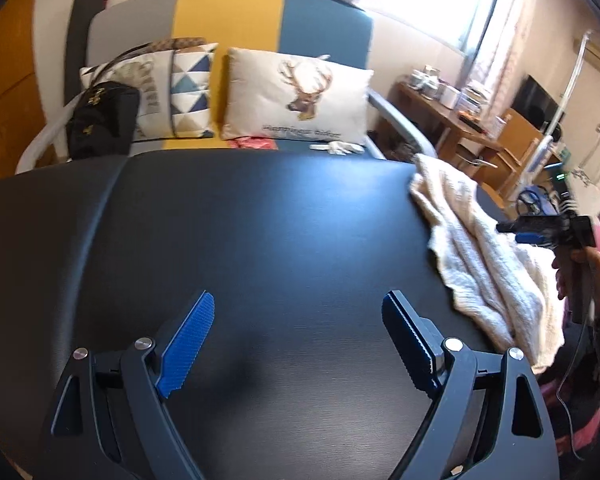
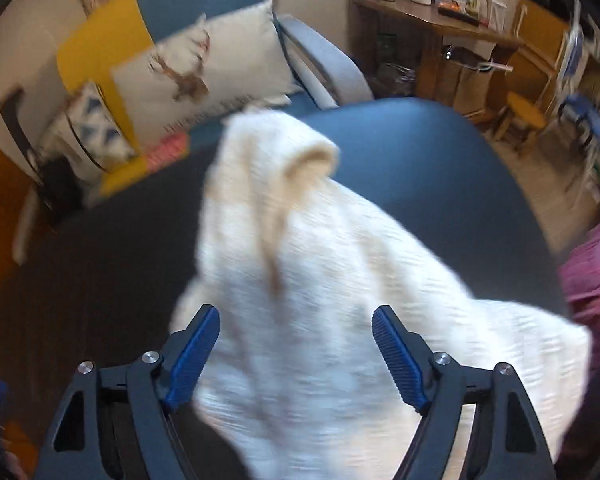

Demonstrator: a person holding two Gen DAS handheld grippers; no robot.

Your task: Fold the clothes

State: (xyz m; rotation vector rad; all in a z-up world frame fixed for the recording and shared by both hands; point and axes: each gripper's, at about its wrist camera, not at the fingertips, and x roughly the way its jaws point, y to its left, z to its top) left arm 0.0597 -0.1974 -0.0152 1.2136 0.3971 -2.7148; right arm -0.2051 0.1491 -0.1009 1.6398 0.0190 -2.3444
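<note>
The cream knit sweater [image 1: 488, 256] lies crumpled at the right edge of the black table [image 1: 260, 240], not yet spread. I judge the next move is a grasp. The left gripper [image 1: 298, 312] stands wide over bare table, holding nothing. The right gripper [image 2: 296, 328] hangs wide over the sweater; nothing is pinched.

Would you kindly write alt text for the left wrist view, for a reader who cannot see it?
The open left gripper hangs over a bare black table, holding nothing. A cream knit garment lies crumpled at the table's right edge, with the right gripper beside it in a person's hand. Behind the table, a deer-print cushion rests on a sofa.
</note>
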